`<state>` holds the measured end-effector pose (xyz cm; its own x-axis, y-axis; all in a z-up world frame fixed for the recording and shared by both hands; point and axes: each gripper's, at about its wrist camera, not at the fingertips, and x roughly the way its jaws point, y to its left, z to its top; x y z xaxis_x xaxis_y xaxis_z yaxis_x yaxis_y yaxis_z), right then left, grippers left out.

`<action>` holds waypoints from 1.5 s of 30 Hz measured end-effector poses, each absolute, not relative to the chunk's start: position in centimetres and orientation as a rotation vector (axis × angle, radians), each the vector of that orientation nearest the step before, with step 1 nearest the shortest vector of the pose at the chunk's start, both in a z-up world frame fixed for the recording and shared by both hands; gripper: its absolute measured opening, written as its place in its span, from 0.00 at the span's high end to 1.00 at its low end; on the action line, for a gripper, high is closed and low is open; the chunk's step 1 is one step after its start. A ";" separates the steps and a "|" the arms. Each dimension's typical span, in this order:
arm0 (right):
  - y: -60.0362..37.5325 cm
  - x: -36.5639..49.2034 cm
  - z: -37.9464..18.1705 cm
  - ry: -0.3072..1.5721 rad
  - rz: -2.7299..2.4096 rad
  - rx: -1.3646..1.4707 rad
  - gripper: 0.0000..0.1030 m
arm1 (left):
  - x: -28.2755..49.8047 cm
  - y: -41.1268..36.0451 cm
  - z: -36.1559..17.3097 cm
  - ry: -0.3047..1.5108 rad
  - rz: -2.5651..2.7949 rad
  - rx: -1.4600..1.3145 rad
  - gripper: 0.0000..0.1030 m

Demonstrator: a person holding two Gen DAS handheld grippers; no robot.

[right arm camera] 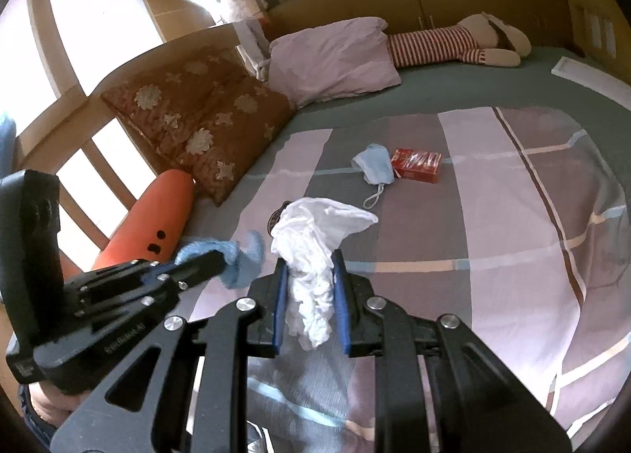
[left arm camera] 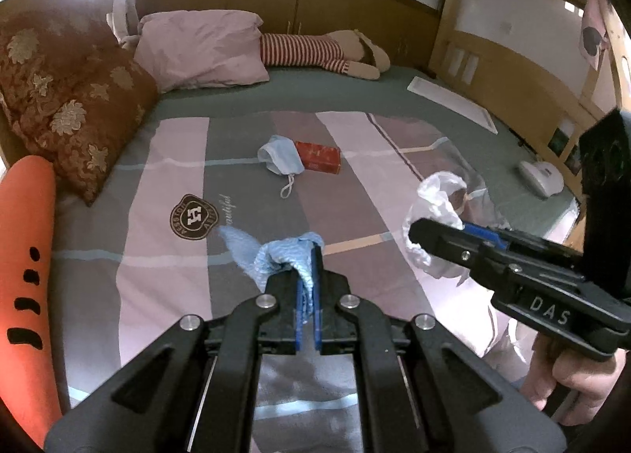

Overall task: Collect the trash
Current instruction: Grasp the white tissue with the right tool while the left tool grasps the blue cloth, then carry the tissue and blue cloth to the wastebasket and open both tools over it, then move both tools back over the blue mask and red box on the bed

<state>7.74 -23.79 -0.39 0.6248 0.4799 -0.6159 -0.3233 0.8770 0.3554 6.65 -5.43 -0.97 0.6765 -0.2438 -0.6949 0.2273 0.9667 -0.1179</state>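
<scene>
My left gripper (left arm camera: 305, 256) is shut on a crumpled blue cloth (left arm camera: 252, 252), lifted above the striped bedspread (left arm camera: 165, 161). The same gripper (right arm camera: 221, 260) and blue cloth (right arm camera: 244, 260) show at the left of the right wrist view. My right gripper (right arm camera: 309, 260) is shut on a white plastic bag (right arm camera: 315, 240) whose mouth gapes open; in the left wrist view that gripper (left arm camera: 434, 228) and bag (left arm camera: 434, 200) hang at the right. Farther up the bed lie a blue face mask (left arm camera: 278, 157) (right arm camera: 374, 163) and a red carton (left arm camera: 319, 157) (right arm camera: 418, 165), touching each other.
An orange bolster (left arm camera: 23, 256) and a brown flowered cushion (left arm camera: 71, 98) line the bed's left side. A pink pillow (left arm camera: 201, 51) and a striped plush doll (left arm camera: 315, 51) lie at the head. A white flat box (left arm camera: 449, 98) and a white device (left arm camera: 540, 177) sit at the right.
</scene>
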 end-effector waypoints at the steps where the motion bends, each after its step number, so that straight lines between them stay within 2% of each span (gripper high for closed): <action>1: -23.7 7.8 -0.5 0.772 0.465 0.219 0.79 | 6.7 -5.5 -1.1 0.786 -0.259 -0.017 0.96; 16: -25.2 6.9 -0.2 0.757 0.411 0.212 0.79 | 6.7 -6.3 -1.1 0.770 -0.291 -0.012 0.95; 22: -32.9 -1.8 2.5 0.628 0.320 0.290 0.79 | 4.7 -9.7 -0.5 0.734 -0.459 0.021 0.96; 26: -40.9 -8.7 2.1 0.643 0.164 0.316 0.79 | 2.3 -14.2 0.9 0.723 -0.641 0.053 0.96; 31: -49.5 -15.3 0.9 0.676 -0.031 0.390 0.77 | -2.3 -23.3 2.7 0.715 -0.884 0.146 0.96; 34: -52.3 -16.9 -0.5 0.756 -0.124 0.369 0.71 | -4.6 -29.6 2.8 0.761 -1.003 0.189 0.96; 35: -52.7 -17.4 -0.3 0.751 -0.154 0.356 0.61 | -5.3 -31.4 2.6 0.775 -1.042 0.194 0.96; 36: -53.5 -18.1 0.4 0.726 -0.195 0.348 0.42 | -6.1 -33.3 2.4 0.795 -1.083 0.200 0.96; 37: -54.3 -18.9 1.2 0.686 -0.235 0.354 0.34 | -6.8 -34.8 2.0 0.814 -1.111 0.209 0.95; 38: -54.9 -19.5 1.9 0.649 -0.260 0.367 0.22 | -7.4 -36.6 1.4 0.839 -1.138 0.225 0.91; 40: -55.9 -20.6 3.1 0.580 -0.285 0.410 0.17 | -7.9 -39.2 0.1 0.891 -1.149 0.277 0.53; 41: -56.3 -20.8 3.5 0.557 -0.285 0.432 0.17 | -7.8 -39.7 -0.4 0.896 -1.109 0.298 0.12; 42: -56.5 -20.9 3.5 0.542 -0.282 0.445 0.17 | -7.5 -39.7 -0.6 0.877 -1.031 0.308 0.06; 45: -56.0 -20.3 3.3 0.517 -0.260 0.462 0.17 | -6.0 -37.2 -0.1 0.849 -0.963 0.257 0.05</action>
<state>-20.30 -56.00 3.34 0.8400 -0.1231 -0.5284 0.3511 0.8659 0.3564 -5.98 -37.22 -0.07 0.2875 -0.6161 -0.7334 0.8049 0.5703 -0.1636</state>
